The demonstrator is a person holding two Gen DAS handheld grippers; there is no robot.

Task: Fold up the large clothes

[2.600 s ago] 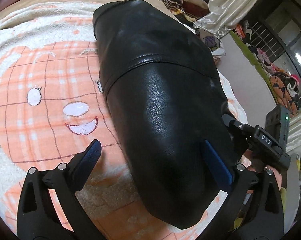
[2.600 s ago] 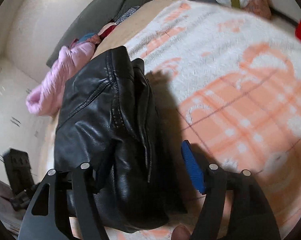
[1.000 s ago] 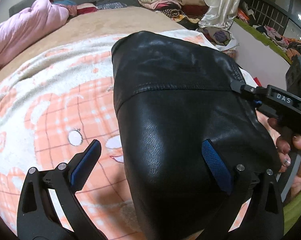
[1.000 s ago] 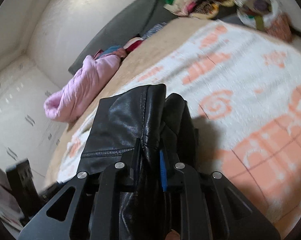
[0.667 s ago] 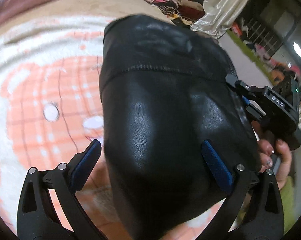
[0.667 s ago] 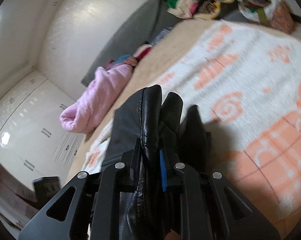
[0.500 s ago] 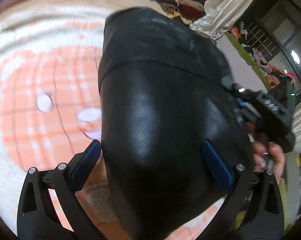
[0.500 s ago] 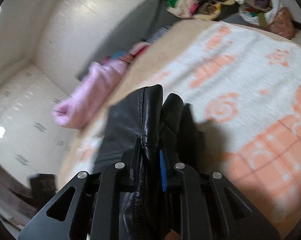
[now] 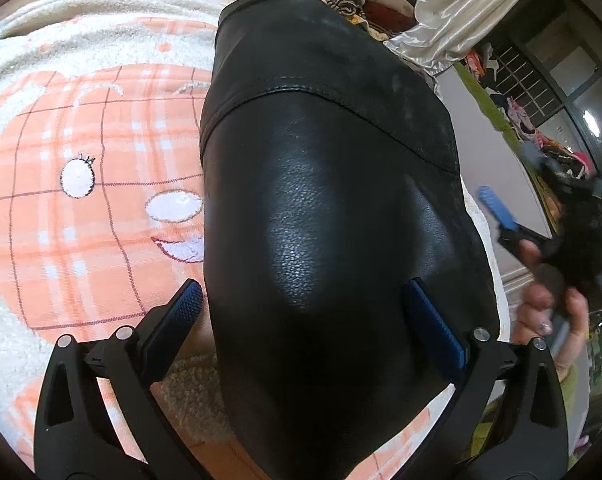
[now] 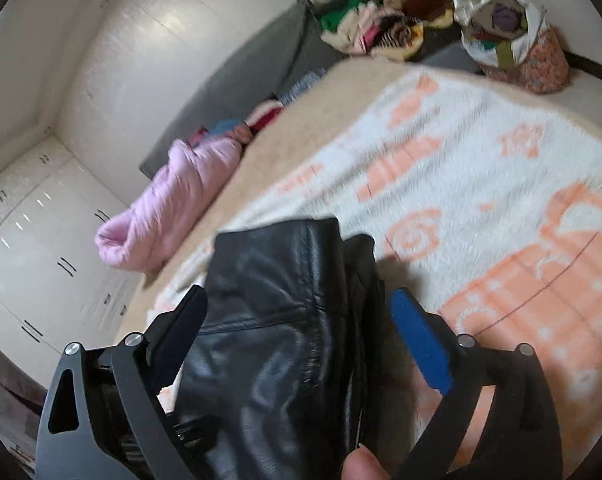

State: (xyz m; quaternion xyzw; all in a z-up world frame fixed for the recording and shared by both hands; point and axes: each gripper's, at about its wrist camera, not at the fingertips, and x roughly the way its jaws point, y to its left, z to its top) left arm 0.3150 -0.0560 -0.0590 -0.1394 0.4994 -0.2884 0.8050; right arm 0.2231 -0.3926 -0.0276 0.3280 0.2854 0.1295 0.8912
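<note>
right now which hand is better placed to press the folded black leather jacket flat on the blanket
Left, probably. The left gripper hovers open right over the folded black leather jacket on the orange and white fleece blanket. The right gripper sits at the jacket's edge, its jaws opening off it.

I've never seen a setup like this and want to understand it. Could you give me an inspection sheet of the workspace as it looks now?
Surface: bed under a white and orange blanket.
Job's things: folded black leather jacket lying on the blanket.
Clutter: pink quilted garment; heap of clothes; stuffed bag.
Grippers: left gripper open, straddling the jacket; right gripper opening, pads off the jacket between them.
Cables: nothing seen.
Surroundings: white wardrobe, grey headboard, satin curtain.
</note>
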